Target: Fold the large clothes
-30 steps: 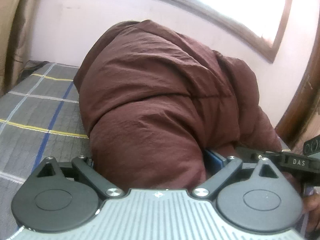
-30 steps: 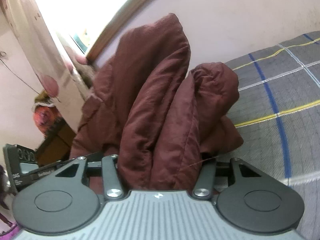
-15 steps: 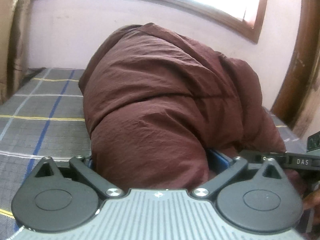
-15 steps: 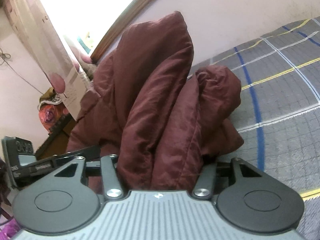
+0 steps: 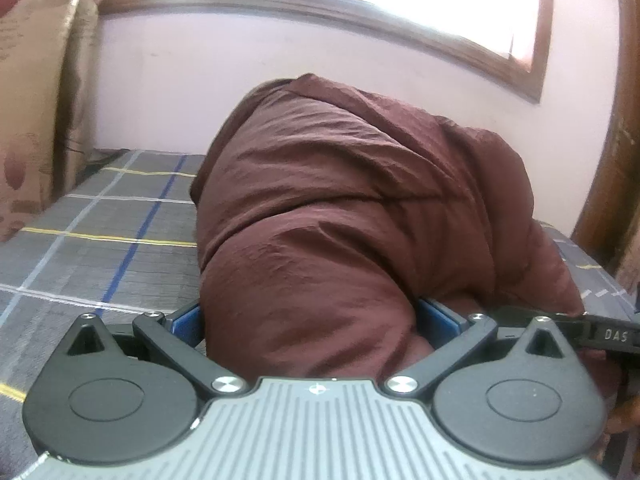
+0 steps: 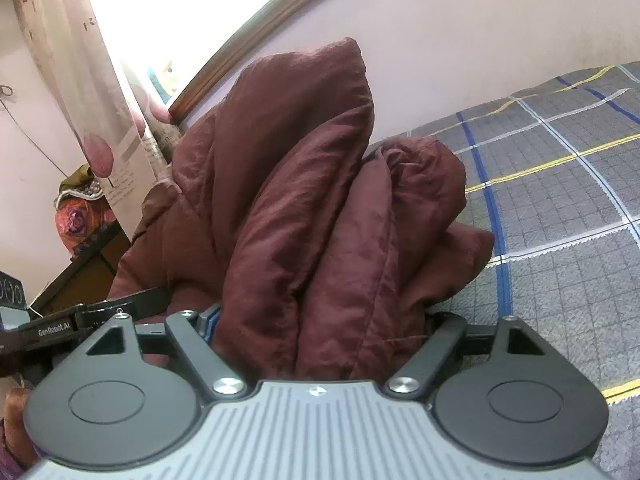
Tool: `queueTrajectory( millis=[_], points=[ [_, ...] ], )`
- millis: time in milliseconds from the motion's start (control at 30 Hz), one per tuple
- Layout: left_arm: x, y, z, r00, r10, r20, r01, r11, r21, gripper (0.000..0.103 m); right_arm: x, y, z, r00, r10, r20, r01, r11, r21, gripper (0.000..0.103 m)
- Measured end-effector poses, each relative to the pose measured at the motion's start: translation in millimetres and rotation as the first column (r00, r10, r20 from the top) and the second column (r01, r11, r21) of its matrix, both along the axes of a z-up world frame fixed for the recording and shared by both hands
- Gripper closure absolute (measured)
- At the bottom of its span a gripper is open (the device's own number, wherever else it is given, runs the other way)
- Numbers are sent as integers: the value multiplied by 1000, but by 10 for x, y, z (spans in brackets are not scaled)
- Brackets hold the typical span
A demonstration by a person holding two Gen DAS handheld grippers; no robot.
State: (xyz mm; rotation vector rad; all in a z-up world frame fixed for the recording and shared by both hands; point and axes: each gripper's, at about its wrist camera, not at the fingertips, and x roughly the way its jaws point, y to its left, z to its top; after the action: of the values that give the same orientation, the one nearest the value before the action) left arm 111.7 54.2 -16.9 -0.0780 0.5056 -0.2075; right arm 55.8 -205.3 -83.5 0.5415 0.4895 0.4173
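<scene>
Garment: bulky maroon quilted garment (image 5: 344, 216), heaped mid-frame in both views on the checked bed (image 5: 100, 240), bunched up vs. the pink wall (image 5: 200, 80) below the window (image 5: 360, 8).
L gripper: left gripper (image 5: 310, 316) is spread to its widest; a thick roll of cloth sits betw. the blue pads (image 5: 188, 318). Cloth is seen touching both pads, but a real squeeze can't be confirmed — judged released, not held.
R gripper: right gripper (image 6: 320, 320) is being opened at this moment; two upright folds of the garment (image 6: 304, 208) stand betw. its fingers. No pinch is apparent, though the pads are mostly hidden by cloth.
Step (judged): the folded bundle is being let go onto the bed, lower centre of each frame.
How done well: both grippers should be backed straight out along their fingers, low and slow, so cloth isn't dragged or the fold pulled open. Loose thread (image 6: 400, 340) near the R fingers — snag risk, to be watched.
Next (judged): tall peak at upper centre of the R view probably needs pressing flat; edges to be squared.
</scene>
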Motion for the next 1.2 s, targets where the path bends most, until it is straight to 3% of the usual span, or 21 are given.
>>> queueTrajectory(
  millis=[67, 133, 233, 333, 400, 567, 867, 933, 1033, 1133, 1200],
  points=[
    [-66, -36, 41, 999, 28, 22, -29, 999, 37, 0, -10, 22, 50, 1000, -2, 2, 2, 1000, -19, 20],
    [-170, -161, 103, 996, 62, 68, -70, 989, 127, 0, -24, 50, 99, 1000, -9, 2, 9, 999, -33, 18],
    [-327, -362, 193, 981, 132, 144, -165, 955, 248, 0, -43, 73, 159, 1000, -21, 7, 21, 999, -50, 16],
    [-464, -478, 236, 955, 188, 229, -254, 916, 310, 0, -73, 123, 222, 1000, -25, 16, 27, 995, -91, 13],
    [-488, -503, 243, 949, 196, 246, -271, 908, 321, 0, -92, 142, 250, 999, -33, 19, 35, 994, -108, 13],
    [-537, -463, 298, 955, 200, 221, -261, 919, 296, 0, -215, 185, 377, 997, -59, 56, 66, 987, -147, 13],
    [-704, -631, 309, 960, 153, 234, -237, 889, 392, 0, -636, 246, 666, 971, -132, 201, 173, 963, -207, 13],
    [-732, -636, 329, 966, 133, 221, -211, 900, 382, 0, -759, 308, 786, 956, -143, 256, 207, 947, -247, 5],
    [-777, -602, 399, 969, 137, 207, -205, 911, 357, 0, -917, 447, 934, 936, -167, 310, 265, 914, -307, 2],
    [-862, -589, 497, 960, 176, 219, -245, 907, 342, 0, -1025, 555, 1021, 930, -184, 319, 289, 902, -320, 0],
    [-893, -585, 564, 951, 237, 196, -294, 891, 346, 0, -1037, 646, 1061, 934, -218, 283, 314, 877, -363, 0]
  ],
)
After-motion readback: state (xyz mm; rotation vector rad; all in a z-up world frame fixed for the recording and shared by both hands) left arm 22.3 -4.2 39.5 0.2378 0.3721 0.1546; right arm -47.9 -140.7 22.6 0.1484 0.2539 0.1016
